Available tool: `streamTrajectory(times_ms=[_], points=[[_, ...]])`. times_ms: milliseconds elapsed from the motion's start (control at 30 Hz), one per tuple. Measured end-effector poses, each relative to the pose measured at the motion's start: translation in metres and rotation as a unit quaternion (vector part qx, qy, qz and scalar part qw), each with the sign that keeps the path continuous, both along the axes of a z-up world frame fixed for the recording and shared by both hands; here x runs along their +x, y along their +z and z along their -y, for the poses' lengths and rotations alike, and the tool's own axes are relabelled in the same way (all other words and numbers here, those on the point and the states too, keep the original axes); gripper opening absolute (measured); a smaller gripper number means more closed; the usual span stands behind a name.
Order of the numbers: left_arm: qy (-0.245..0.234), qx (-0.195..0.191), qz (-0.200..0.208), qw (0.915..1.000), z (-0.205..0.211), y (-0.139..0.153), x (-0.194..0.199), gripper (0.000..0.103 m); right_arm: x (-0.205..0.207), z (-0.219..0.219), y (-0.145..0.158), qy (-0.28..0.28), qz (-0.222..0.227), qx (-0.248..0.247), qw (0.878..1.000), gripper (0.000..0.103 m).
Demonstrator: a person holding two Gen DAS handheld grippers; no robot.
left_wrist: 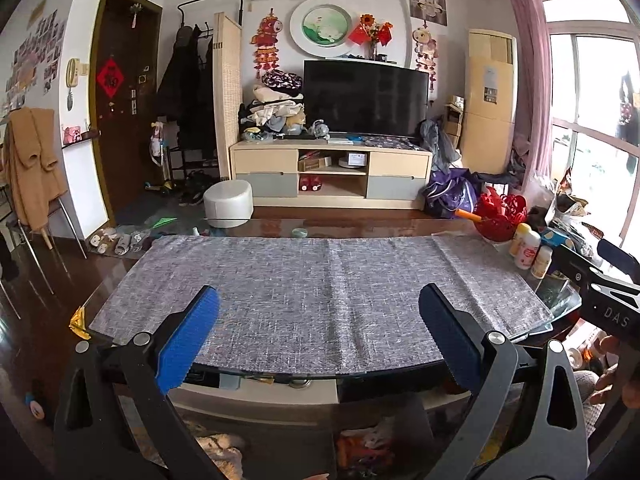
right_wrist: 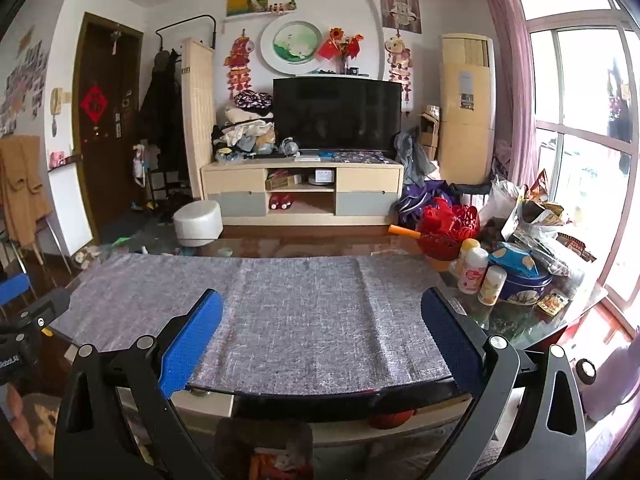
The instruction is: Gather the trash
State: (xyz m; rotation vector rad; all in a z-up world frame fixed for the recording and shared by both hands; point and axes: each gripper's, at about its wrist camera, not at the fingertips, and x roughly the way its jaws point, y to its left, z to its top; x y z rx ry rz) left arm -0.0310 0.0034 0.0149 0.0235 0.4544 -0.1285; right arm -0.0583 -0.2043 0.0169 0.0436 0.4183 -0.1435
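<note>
Right wrist: three bottles (right_wrist: pixel 476 270), two grippers (right_wrist: pixel 320 344) open

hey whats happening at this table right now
A person holds a gripper in each hand over a table covered by a grey cloth. Both the left gripper and the right gripper have their jaws wide open and hold nothing. No trash has been picked up yet. The clutter sits at the right end of the table: a red basket, small bottles, a blue tin and bags.

Bare mat (left_wrist: pixel 320 300), bottles (right_wrist: pixel 476 272) right
</note>
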Motion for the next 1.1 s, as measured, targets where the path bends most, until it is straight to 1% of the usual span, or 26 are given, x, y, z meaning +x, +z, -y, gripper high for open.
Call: streamTrajectory(times_ms=[567, 1100], points=[[-0.001, 0.009, -0.006, 0.9999, 0.0047, -0.0031, 0.0015, 0.095, 0.0024, 0.0016, -0.0051, 0.005, -0.004, 0.012, 1.0, 0.1], [-0.003, 0.009, -0.004, 0.9999, 0.0063, -0.0026, 0.0009, 0.095, 0.0005, -0.0014, -0.0019, 0.004, -0.004, 0.015, 1.0, 0.1]])
